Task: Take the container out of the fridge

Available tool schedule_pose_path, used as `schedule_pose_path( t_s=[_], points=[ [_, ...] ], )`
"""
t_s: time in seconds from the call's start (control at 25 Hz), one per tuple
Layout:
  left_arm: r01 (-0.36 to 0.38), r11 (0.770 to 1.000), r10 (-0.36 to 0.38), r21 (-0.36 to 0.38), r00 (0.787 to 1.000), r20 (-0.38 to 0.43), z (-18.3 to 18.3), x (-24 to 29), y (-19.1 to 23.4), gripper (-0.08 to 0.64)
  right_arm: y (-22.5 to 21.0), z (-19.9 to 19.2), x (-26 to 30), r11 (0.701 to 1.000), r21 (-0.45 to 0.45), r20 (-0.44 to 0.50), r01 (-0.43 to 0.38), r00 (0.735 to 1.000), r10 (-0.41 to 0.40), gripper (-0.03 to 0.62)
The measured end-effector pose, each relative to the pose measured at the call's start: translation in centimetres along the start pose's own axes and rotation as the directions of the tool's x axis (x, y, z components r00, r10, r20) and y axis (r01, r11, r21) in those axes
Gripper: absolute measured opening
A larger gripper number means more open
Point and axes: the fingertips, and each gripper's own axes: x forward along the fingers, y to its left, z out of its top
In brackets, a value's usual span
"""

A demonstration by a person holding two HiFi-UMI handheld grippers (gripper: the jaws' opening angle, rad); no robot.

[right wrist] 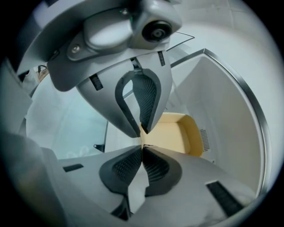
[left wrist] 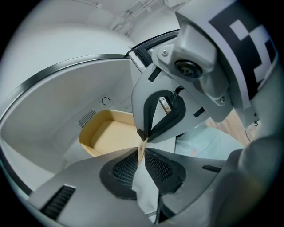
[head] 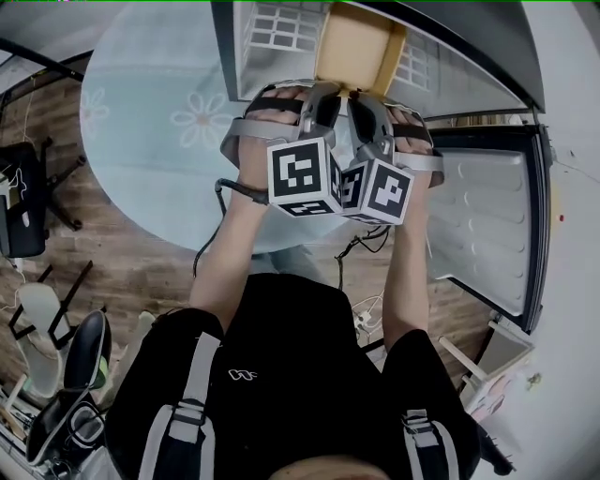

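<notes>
A shallow tan container [head: 352,42] sits inside the open fridge [head: 487,56]; it also shows as the tan container [left wrist: 109,132] and the tan container [right wrist: 174,131] in the two gripper views. My left gripper [head: 326,94] and right gripper [head: 367,97] are side by side at its near rim. In the left gripper view the left gripper [left wrist: 142,142] has its jaws pinched on the thin rim edge. The right gripper [right wrist: 142,138] is likewise shut on the rim, with the tray stretching away behind its tips. The marker cubes hide the near rim in the head view.
The fridge door [head: 487,225] hangs open at the right. White wire racks [head: 278,26] sit beside the container. A round pale-blue glass table [head: 150,122] lies left of the fridge. Chairs [head: 56,366] and cables stand on the wooden floor behind me.
</notes>
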Motion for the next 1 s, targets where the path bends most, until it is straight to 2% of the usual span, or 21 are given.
schedule_pose_path(
  t_s=[0.2,0.32,0.48,0.6,0.72,0.8,1.0],
  points=[
    [-0.022,0.995,0.032,0.098,0.995,-0.095,-0.2,-0.6,-2.3,0.061,2.4,-0.4,-1.5,0.998,-0.034,0.056,-0.051,0.997,0.053,0.018],
    [-0.012,0.996,0.022,0.094,0.994,-0.111,0.5,-2.0,-5.0,0.066,4.5,-1.2,-3.7,0.996,-0.045,0.082,-0.078,0.993,0.081,0.02],
    [-0.003,0.993,0.024,0.118,0.985,-0.173,-0.2,-5.5,-8.2,0.051,7.9,0.1,-6.7,0.994,-0.054,0.142,-0.093,0.985,0.099,0.02],
    [0.005,0.993,0.02,0.116,0.978,-0.209,0.0,-8.0,-11.3,0.046,10.6,0.6,-9.4,0.993,-0.02,0.186,-0.112,0.976,0.114,0.02],
    [0.022,0.994,0.002,0.103,0.975,-0.223,0.9,-10.0,-14.3,0.048,13.1,0.4,-12.3,0.985,0.041,0.229,-0.17,0.961,0.156,0.02],
    [0.041,0.992,-0.013,0.117,0.973,-0.232,1.4,-11.1,-16.3,0.048,14.6,0.0,-13.9,0.98,0.05,0.247,-0.193,0.953,0.175,0.02],
    [0.043,0.987,-0.007,0.152,0.973,-0.23,2.9,-12.9,-18.9,0.048,16.2,-0.5,-16.9,0.981,0.064,0.257,-0.184,0.953,0.162,0.018]
  ],
)
